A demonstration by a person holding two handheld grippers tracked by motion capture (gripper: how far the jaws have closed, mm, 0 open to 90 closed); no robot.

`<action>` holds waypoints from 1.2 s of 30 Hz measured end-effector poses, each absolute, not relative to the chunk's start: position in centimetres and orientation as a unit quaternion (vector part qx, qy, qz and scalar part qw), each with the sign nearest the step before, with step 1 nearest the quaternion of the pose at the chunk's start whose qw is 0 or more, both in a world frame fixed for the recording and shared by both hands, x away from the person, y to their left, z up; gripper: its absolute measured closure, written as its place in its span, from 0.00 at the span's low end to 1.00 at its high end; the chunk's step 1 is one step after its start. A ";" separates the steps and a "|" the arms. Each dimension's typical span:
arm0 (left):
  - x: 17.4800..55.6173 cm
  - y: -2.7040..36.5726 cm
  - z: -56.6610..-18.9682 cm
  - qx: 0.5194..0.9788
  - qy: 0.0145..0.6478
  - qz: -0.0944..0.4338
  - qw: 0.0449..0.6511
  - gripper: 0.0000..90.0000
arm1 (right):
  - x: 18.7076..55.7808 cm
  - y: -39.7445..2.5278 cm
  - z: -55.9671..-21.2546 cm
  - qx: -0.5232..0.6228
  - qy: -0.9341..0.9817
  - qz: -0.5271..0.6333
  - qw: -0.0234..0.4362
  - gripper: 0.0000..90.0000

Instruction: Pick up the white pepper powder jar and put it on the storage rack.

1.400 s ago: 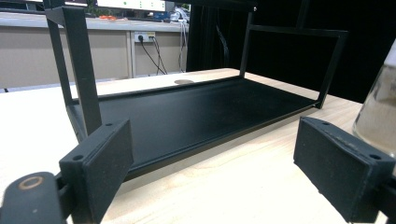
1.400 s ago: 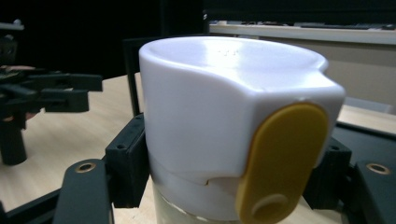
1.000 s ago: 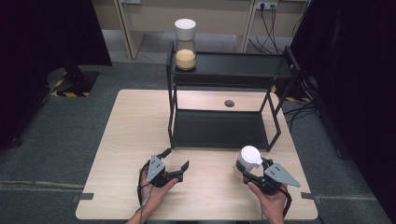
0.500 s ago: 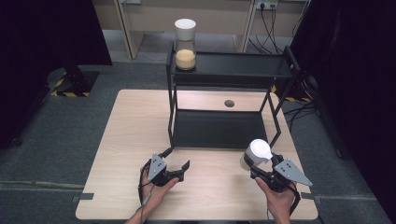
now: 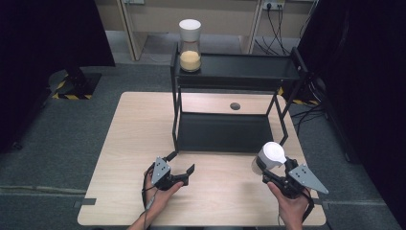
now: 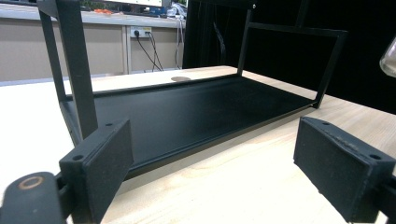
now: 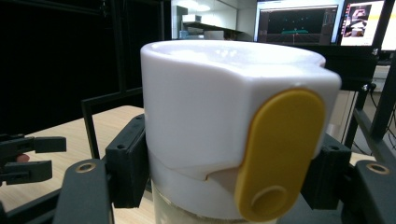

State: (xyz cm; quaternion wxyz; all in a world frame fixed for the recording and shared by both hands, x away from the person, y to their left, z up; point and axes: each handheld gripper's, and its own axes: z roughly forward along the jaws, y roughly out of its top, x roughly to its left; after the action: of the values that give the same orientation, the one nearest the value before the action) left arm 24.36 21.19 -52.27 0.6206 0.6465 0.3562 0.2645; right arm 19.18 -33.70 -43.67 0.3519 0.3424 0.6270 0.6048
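Note:
My right gripper (image 5: 269, 168) is shut on a jar with a white lid (image 5: 270, 155), held above the table's near right corner. Up close, the lid (image 7: 219, 107) carries a yellow tab (image 7: 280, 154), and my black pads (image 7: 128, 163) press the jar's neck from both sides. My left gripper (image 5: 182, 163) rests open near the table's front, pointing at the lower tray (image 6: 196, 112) of a black rack (image 5: 234, 72); nothing lies between its pads (image 6: 105, 163). A second jar (image 5: 190, 45), white-lidded with yellow contents, stands on the rack's top shelf at the left end.
The rack occupies the far middle of the wooden table (image 5: 139, 139). A round cable hole (image 5: 234, 106) lies behind the lower tray. Dark curtains hang on both sides. Monitors (image 7: 322, 23) glow in the background of the right gripper view.
My right gripper has carried the white-lidded jar a little to the right. The left gripper has stayed in place and open.

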 end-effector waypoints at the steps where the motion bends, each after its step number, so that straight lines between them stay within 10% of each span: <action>1: 24.3 21.2 -52.3 0.646 0.356 0.265 0.621 0.13 | 19.2 -33.7 -43.6 0.343 0.626 0.605 0.353 0.34; 36: 24.4 21.2 -52.3 0.645 0.359 0.265 0.621 0.13 | 25.3 -32.9 -29.9 0.363 0.583 0.602 0.408 0.34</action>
State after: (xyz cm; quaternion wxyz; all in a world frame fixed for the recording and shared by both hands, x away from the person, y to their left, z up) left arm 24.37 21.18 -52.28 0.6208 0.6446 0.3589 0.2652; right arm 25.29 -32.89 -29.88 0.4077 0.3631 0.5828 0.6018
